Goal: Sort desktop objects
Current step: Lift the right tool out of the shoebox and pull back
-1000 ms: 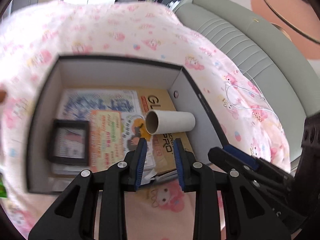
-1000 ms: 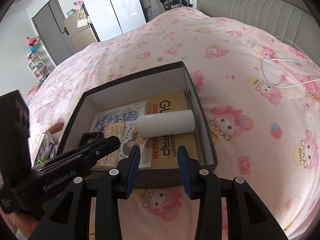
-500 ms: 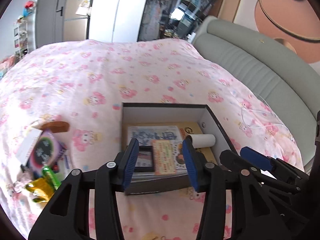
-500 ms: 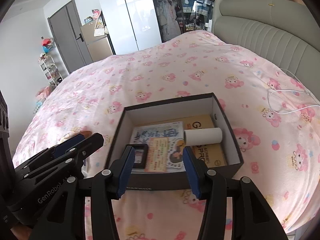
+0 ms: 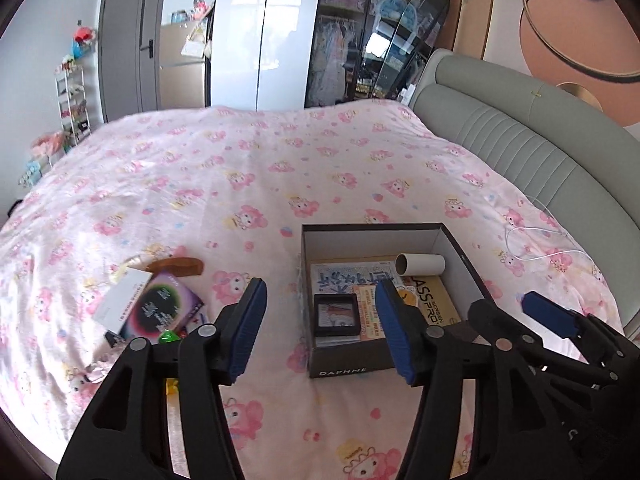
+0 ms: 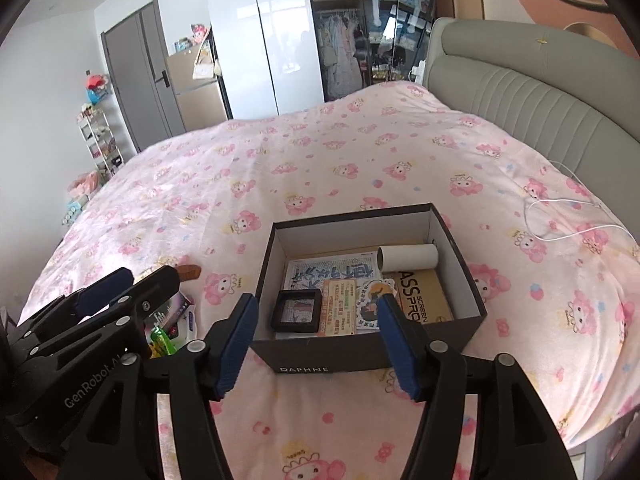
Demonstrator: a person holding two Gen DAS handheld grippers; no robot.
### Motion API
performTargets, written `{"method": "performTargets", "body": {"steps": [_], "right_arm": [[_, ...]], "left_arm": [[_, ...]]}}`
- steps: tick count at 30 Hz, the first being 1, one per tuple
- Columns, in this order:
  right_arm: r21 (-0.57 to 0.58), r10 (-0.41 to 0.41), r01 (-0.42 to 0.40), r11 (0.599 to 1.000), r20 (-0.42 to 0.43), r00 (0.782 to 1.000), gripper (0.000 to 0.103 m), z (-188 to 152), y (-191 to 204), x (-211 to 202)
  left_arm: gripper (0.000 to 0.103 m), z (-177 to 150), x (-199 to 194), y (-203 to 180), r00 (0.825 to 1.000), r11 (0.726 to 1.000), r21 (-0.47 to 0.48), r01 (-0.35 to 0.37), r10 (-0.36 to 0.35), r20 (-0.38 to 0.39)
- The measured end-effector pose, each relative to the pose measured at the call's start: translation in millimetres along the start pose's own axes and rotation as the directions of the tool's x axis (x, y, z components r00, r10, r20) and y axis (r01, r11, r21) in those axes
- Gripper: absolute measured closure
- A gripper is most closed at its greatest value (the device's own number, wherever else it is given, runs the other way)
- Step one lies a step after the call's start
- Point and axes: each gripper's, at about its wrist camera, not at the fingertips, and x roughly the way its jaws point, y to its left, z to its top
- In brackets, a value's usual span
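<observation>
Both grippers hang above the near edge of the bed with nothing in them: my left gripper (image 5: pixel 318 328) has its blue pads spread wide, and my right gripper (image 6: pixel 318 344) is spread just as wide, with only air and the box front between its pads.

The dark shoebox (image 6: pixel 476 304) sits on the pink bedspread (image 5: pixel 280 184) almost straight ahead of my right gripper. It already holds a cardboard tube (image 6: pixel 408 258) lying crosswise against the far wall, a tan screen-protector pack (image 6: pixel 424 300), printed leaflets (image 6: pixel 332 276) and a small black frame (image 6: pixel 298 310).

What is left to sort, as I judge it, lies outside the box on its left side: a purple-and-white carton (image 5: pixel 160 308), a wooden comb (image 5: pixel 180 268) just beyond it, and a green wrapper (image 5: pixel 168 337) at its near corner, partly hidden by my left finger. That pile is down and to the left of my left gripper, close beside it, while my right gripper is across the box from it. So the left hand is the nearer one. The carton's long axis runs diagonally, from near-left toward far-right, so I would turn the pads across that line before dropping.
</observation>
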Motion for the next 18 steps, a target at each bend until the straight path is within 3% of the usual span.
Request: {"method": "performTargets", "body": {"steps": [6, 18], "right_arm": [[0.004, -0.018, 0.018, 1.000, 0.048, 0.999, 0.033, -21.0, 3.9, -36.0], [-0.041, -0.093, 0.094, 0.995, 0.025, 0.995, 0.032, -67.3, -6.5, -79.2]], "left_arm": [[0.041, -20.3, -37.1, 1.2, 1.000, 1.000, 0.001, -0.014, 0.014, 0.015], [0.040, -76.3, -75.4, -20.9, 1.000, 1.000, -0.009, 0.013, -0.013, -0.001]]}}
